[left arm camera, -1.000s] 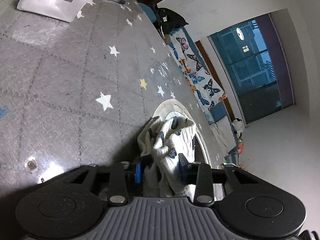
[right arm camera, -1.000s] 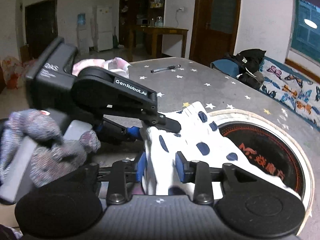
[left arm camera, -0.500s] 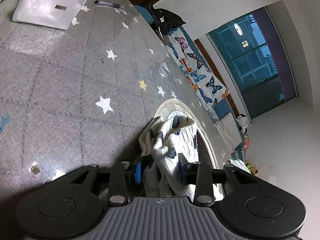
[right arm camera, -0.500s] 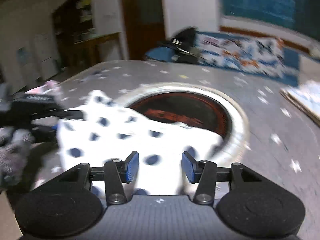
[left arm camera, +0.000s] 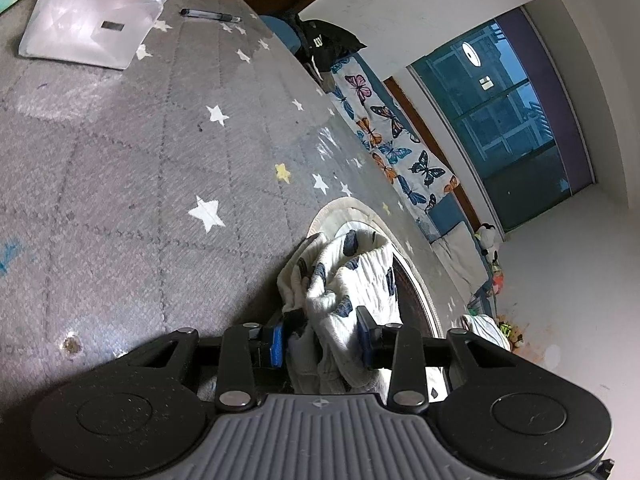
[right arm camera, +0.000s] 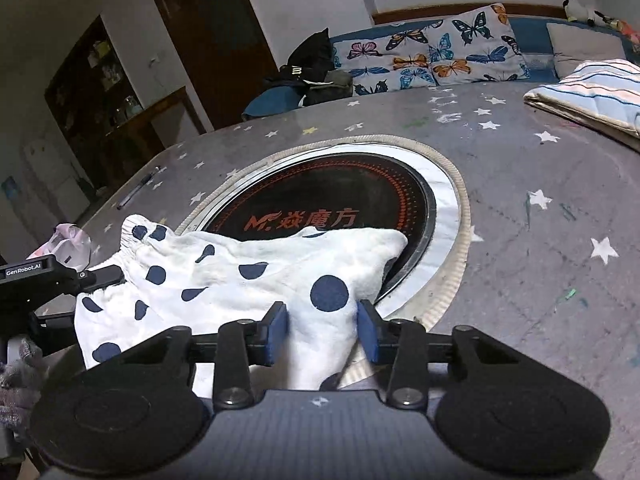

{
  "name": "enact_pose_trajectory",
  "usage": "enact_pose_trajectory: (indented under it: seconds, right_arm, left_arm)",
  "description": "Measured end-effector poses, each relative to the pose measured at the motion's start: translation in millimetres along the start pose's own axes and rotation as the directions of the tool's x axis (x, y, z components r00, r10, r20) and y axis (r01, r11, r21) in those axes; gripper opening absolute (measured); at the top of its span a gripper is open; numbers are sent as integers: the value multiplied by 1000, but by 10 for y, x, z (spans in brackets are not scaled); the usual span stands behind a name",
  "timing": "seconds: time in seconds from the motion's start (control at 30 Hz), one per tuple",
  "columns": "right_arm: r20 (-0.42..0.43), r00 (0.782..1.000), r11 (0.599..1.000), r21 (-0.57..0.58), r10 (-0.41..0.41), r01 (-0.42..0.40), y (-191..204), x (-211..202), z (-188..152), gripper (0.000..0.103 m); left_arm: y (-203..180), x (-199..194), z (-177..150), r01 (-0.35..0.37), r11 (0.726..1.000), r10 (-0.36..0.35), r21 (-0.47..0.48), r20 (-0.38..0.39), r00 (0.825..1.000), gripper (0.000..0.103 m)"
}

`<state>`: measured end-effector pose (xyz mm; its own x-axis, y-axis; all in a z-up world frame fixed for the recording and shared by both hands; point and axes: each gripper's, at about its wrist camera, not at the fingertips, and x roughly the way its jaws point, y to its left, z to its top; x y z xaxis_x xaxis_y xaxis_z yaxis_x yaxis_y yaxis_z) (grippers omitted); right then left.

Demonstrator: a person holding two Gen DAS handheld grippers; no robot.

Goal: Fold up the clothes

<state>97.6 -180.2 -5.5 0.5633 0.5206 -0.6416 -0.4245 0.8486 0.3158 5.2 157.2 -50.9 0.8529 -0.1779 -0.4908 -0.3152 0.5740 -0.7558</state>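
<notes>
**A:** Hard to make out much of the left gripper [left arm camera: 322, 334] from its own camera. Blue pads half buried in bunched cloth, so contact on the left pad unclear. Lower part of the polka-dot garment [left arm camera: 344, 280] cut off behind the gripper body.

**B:** Clearer from the right wrist view. Same white garment [right arm camera: 240, 276] with navy dots, spread across the grey star-print table cover [right arm camera: 540, 240], far edge draped over the rim of the round black cooktop [right arm camera: 320, 208]. Elastic waistband end over by the left gripper [right arm camera: 104, 276], which looks clamped on that edge, though the actual pinch point sits out of sight behind cloth.

**A:** And the right gripper [right arm camera: 322, 334]?

**B:** Pads either side of a raised fold, right pad touching fabric, left pad just beside it. Closed on the cloth or only straddling it? Can't tell.

**A:** Other bits: pen [left arm camera: 210, 16] and white box [left arm camera: 92, 28] near the far table edge, striped folded cloth [right arm camera: 588, 92] well apart on the right.
</notes>
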Motion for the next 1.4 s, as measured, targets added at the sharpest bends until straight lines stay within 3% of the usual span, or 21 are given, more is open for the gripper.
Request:
enact_pose_trajectory:
  seconds: [0.23,0.63,0.97,1.07,1.4]
  right_arm:
    - [38,999,994,102,20,-24,-5,-56,-61,11]
    - [56,998,989,142,25,-33,-90,-36,-113,11]
    - [76,996,987,151,37,-48,-92,-21,-145,20]
    - [79,995,986,154,57,-68,-93,-42,-152,10]
    - [186,981,987,138,54,-80,-249,-449,-17,8]
  left_arm:
    - [-55,-30,6,-9,999,9,33,-2,1000,36]
    - [-136,-46,-22,-32,998,32,62,-2,999,37]
    - [-185,-57,-17,-31,996,31,82,-2,1000,36]
    - [-272,-79,-15,-19,994,20,104,0,1000,36]
    - [-901,11,-105,60,978,-51,201,-49,997,34]
